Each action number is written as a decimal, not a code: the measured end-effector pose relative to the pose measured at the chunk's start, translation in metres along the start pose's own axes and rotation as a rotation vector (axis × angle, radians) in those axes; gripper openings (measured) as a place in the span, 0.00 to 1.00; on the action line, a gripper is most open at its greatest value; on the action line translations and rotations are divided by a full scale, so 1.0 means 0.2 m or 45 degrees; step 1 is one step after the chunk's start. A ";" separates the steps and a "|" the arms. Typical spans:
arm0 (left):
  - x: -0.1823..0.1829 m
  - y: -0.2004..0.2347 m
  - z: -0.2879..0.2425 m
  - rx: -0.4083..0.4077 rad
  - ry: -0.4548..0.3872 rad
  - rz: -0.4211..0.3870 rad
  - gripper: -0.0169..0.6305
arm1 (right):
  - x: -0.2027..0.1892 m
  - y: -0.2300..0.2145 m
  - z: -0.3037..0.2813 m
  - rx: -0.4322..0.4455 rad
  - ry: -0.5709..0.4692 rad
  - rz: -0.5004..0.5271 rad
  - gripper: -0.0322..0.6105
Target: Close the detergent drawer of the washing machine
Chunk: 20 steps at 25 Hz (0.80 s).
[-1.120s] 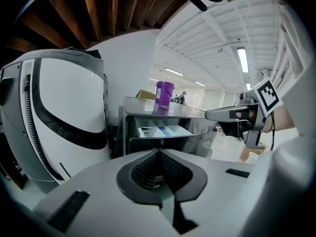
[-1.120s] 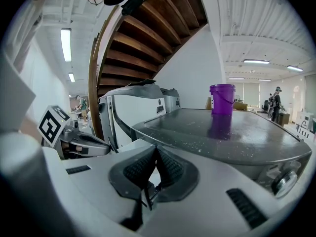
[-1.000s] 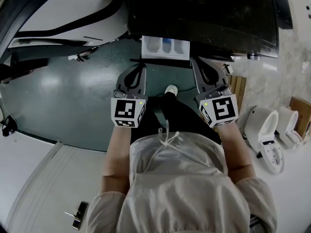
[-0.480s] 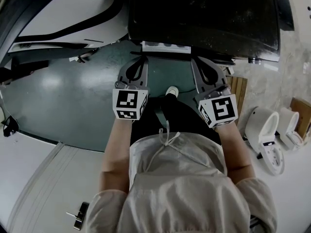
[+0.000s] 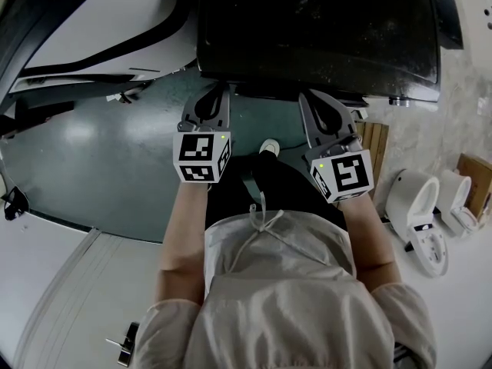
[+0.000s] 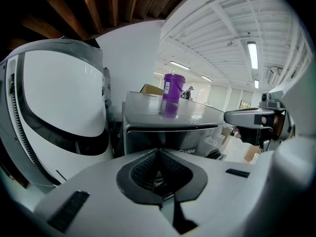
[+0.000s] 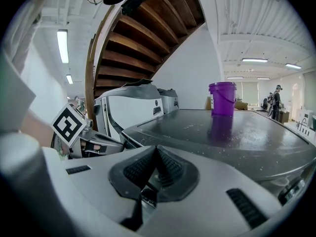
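Note:
The washing machine (image 5: pixel 315 29) shows from above as a dark, speckled top. No white drawer tray sticks out from its front edge, so the detergent drawer stands pushed in. My left gripper (image 5: pixel 217 94) is shut, with its tips at the machine's front, left of centre. My right gripper (image 5: pixel 310 98) is also shut and empty, close to the front edge on the right. In the left gripper view the shut left gripper (image 6: pixel 158 152) points at the machine's front panel (image 6: pixel 168 135). A purple bucket (image 6: pixel 173 88) stands on top. The right gripper (image 7: pixel 157 149) looks across the machine's top (image 7: pixel 237 132).
A white appliance with a large curved open door (image 5: pixel 100 29) stands to the machine's left. Green floor (image 5: pixel 115 152) lies below. Wooden slats (image 5: pixel 375 141) and white toilet bowls (image 5: pixel 419 206) sit at the right. My own shoe (image 5: pixel 269 146) is between the grippers.
The white drawer tray stood out from the machine a second ago, was nearly in half a second ago, and is now out of sight. Both grippers have moved forward toward the machine.

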State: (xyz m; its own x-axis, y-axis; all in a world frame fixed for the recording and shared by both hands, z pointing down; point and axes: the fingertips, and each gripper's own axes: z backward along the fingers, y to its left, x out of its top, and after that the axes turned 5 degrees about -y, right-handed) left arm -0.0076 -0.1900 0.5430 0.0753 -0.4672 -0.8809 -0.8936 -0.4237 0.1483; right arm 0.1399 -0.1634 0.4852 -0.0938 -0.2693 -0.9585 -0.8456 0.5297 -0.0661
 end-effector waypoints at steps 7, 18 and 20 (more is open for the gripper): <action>0.01 0.01 -0.02 0.027 -0.006 0.056 0.05 | 0.02 -0.06 -0.02 -0.013 -0.001 0.000 0.06; 0.01 0.02 -0.06 0.020 0.040 0.072 0.05 | 0.02 -0.09 -0.03 -0.025 -0.003 -0.008 0.06; 0.01 0.02 -0.06 0.009 0.041 0.070 0.05 | 0.02 -0.09 -0.03 -0.026 -0.002 0.002 0.06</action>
State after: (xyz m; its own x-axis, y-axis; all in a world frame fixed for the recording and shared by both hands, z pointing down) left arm -0.0049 -0.2012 0.5471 0.0400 -0.5147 -0.8565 -0.8997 -0.3914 0.1932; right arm 0.1515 -0.1779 0.4832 -0.0945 -0.2673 -0.9590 -0.8559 0.5138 -0.0589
